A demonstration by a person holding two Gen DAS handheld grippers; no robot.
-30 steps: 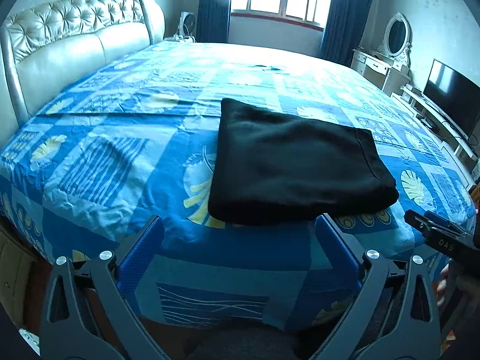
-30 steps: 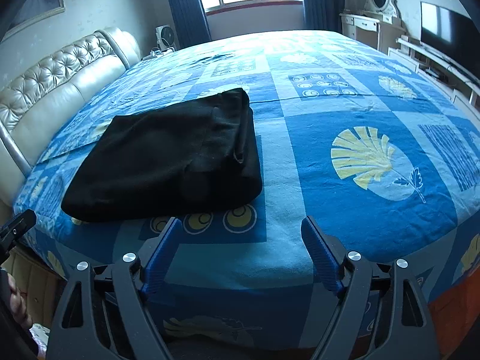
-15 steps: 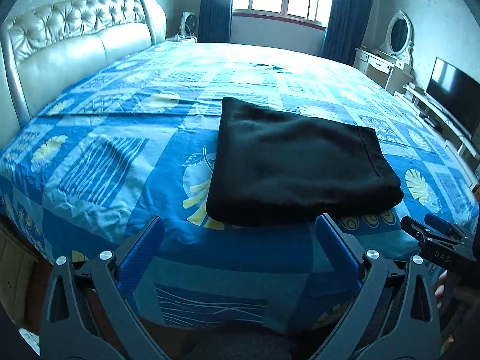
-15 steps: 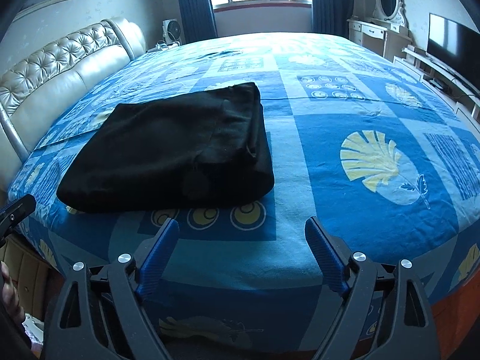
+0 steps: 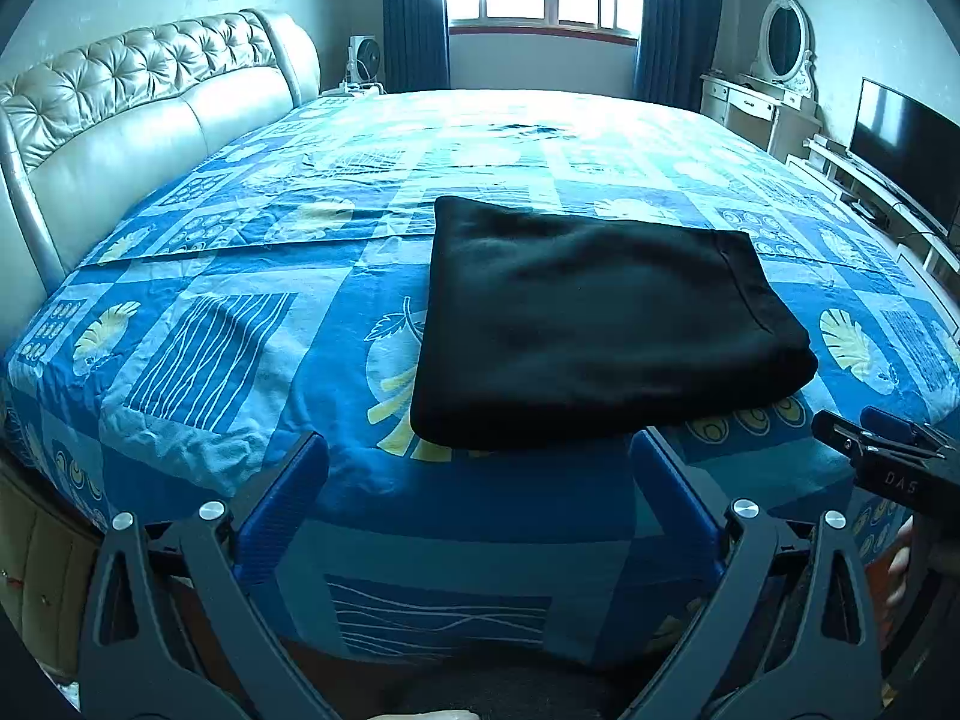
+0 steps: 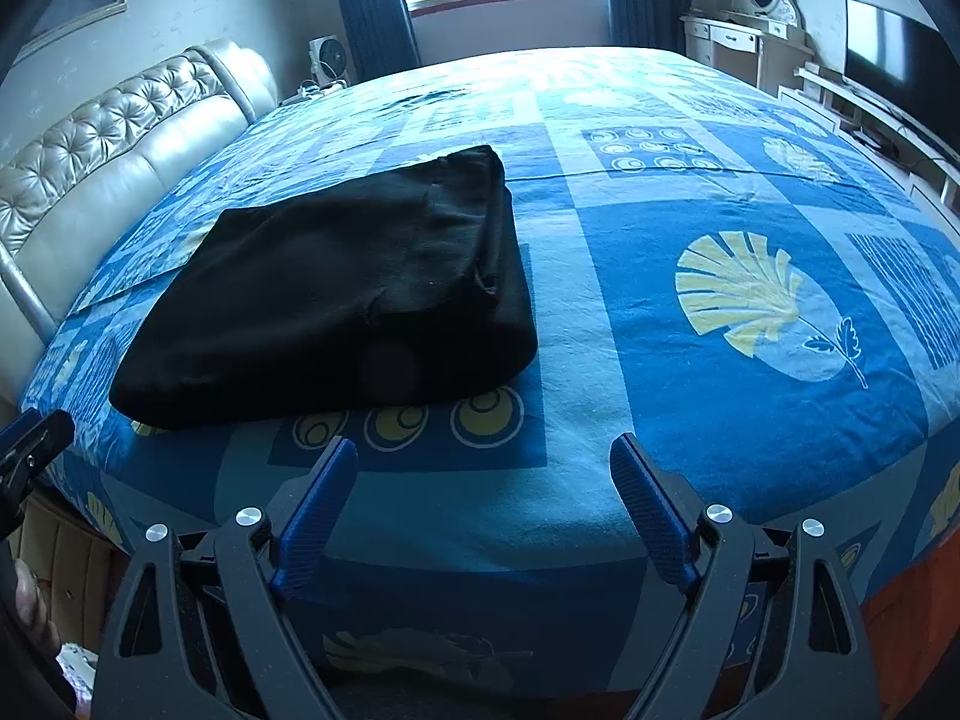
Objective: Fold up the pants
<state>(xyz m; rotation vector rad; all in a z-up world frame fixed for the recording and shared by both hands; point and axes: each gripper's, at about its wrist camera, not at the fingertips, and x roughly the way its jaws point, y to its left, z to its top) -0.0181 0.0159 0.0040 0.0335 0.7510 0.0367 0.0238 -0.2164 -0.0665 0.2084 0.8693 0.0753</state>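
Pants (image 5: 600,324), black and folded into a thick rectangle, lie on the bed (image 5: 240,324) near its front edge, at 12 o'clock from the left gripper (image 5: 480,468) and 11 o'clock from the right gripper (image 6: 483,468). Both grippers hang with jaws apart, holding nothing. The cloth appears soft, light and limp; pinch all layers at a corner or folded edge.

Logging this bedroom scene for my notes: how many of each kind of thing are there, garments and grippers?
Folded black pants: 1
Grippers: 2, the left gripper and right gripper, both open, neither touching the pants
Total: 3
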